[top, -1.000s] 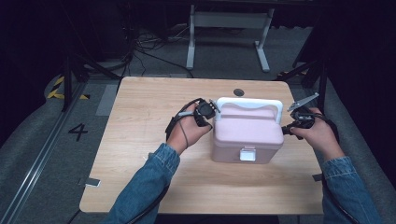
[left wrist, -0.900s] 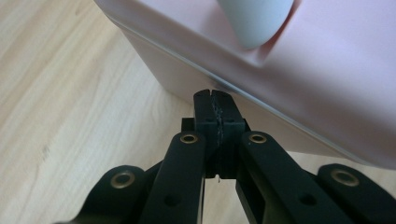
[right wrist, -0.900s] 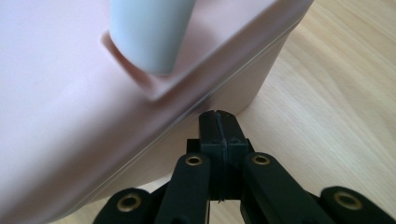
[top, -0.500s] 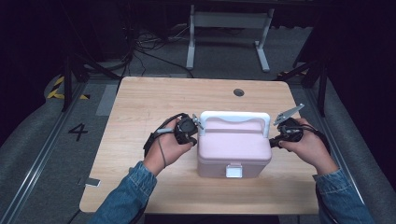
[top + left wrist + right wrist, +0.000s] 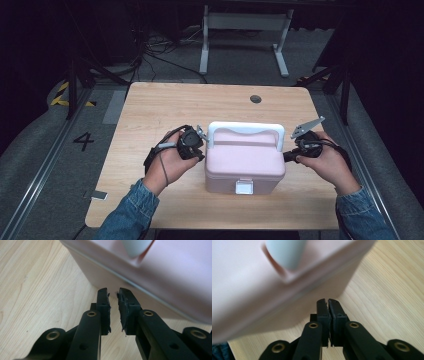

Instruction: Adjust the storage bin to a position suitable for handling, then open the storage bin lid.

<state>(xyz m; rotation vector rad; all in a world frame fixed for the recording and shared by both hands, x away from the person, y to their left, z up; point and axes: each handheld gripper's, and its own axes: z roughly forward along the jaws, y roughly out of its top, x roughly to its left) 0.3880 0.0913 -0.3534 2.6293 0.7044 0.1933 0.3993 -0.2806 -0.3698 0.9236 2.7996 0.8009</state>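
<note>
With the pink storage box [image 5: 245,162] sitting mid-surface [image 5: 165,105] between my left tongs [image 5: 113,293], slightly apart, and right tongs [image 5: 327,301], pressed together empty, I judge it rigid, smooth-sided, best lifted by its white handle [image 5: 246,128].

- A lab or studio, dark around one lit wooden table [image 5: 150,105].
- Loose cables [image 5: 160,55] on grey floor, far left.
- Floor number "4" [image 5: 83,141], left.

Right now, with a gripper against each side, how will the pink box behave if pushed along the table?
The pink box looks rigid, so it probably won't flex. Its broad flat base on the table suggests sliding, not tipping or rolling. Smooth sides may let closed jaws slip.
</note>
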